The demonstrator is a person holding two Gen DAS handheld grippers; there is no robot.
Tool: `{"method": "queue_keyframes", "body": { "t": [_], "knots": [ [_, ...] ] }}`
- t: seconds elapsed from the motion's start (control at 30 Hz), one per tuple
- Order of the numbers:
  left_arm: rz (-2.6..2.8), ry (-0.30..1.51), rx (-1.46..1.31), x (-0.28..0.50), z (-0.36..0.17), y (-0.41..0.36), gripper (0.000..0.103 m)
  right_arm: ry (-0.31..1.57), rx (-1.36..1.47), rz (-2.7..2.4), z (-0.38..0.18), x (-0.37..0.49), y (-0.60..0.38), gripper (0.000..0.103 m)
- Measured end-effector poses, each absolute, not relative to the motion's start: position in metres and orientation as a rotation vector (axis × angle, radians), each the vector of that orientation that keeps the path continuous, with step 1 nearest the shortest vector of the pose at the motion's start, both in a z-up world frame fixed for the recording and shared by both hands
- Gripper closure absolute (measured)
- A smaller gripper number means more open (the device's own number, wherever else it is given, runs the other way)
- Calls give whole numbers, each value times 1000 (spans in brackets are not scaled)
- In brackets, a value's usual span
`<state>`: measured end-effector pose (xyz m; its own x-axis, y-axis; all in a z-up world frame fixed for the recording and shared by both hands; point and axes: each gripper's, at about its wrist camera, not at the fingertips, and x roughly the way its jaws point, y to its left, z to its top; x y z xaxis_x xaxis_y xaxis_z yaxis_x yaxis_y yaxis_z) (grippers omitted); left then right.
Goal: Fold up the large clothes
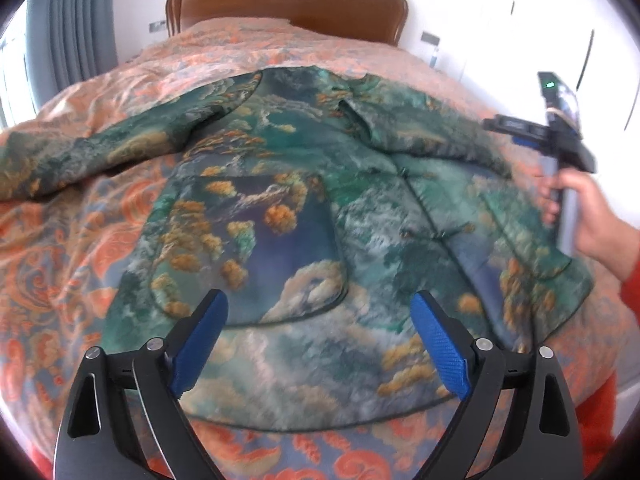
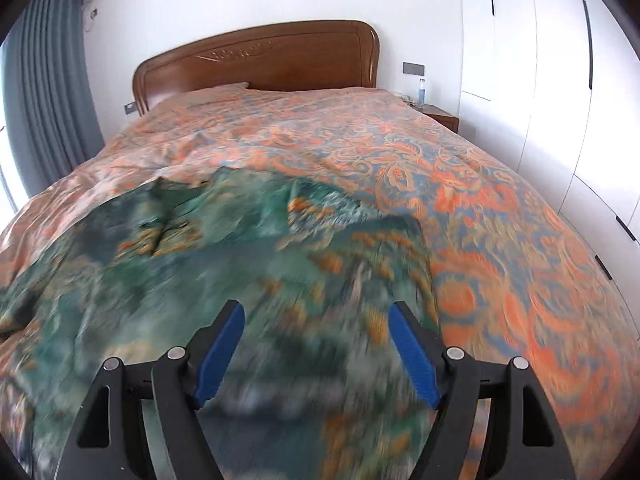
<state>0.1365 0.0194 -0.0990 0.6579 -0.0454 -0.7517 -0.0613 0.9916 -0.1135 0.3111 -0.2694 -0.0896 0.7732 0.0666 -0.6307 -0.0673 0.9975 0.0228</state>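
We see a green landscape-print silky jacket (image 1: 304, 184) spread flat on the orange paisley bedspread (image 1: 80, 240). Our left gripper (image 1: 320, 320) and right gripper (image 2: 316, 336) hang spread above it, pinching nothing.

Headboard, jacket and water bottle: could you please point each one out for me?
Headboard (image 2: 280, 56), right wrist view, on its carved wooden panel.
Jacket (image 1: 288, 236), left wrist view, on its front pocket.
Water bottle (image 2: 421, 90), right wrist view, on its body.

Left hand-held gripper (image 1: 320, 312): black angular arms, ribbed blue pads, round silver screws at pivots, triangular cutouts. Right hand-held gripper (image 2: 316, 322): same black-and-blue build; side-on in left view, green light lit on top. Hand (image 1: 588, 216) with red sleeve (image 1: 632, 284) cuff.
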Motion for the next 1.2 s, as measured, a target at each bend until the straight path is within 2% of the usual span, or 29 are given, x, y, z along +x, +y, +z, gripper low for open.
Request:
{"method": "queue_keyframes", "body": {
  "t": [0.3, 0.47, 0.6, 0.93, 1.2],
  "knots": [
    [68, 845, -134, 119, -97, 42, 6, 709, -15, 151, -90, 171, -238, 26],
    [83, 860, -166, 120, -102, 51, 6, 695, -98, 166, -96, 98, -208, 23],
    [87, 862, -150, 117, -103, 49, 6, 697, -40, 151, -105, 57, -196, 22],
    [82, 867, -153, 115, -104, 55, 6, 713, -51, 191, -121, 31, -176, 22],
    [182, 846, -376, 130, -106, 131, 6, 700, -82, 236, -122, 16, -166, 22]
  ]
}}
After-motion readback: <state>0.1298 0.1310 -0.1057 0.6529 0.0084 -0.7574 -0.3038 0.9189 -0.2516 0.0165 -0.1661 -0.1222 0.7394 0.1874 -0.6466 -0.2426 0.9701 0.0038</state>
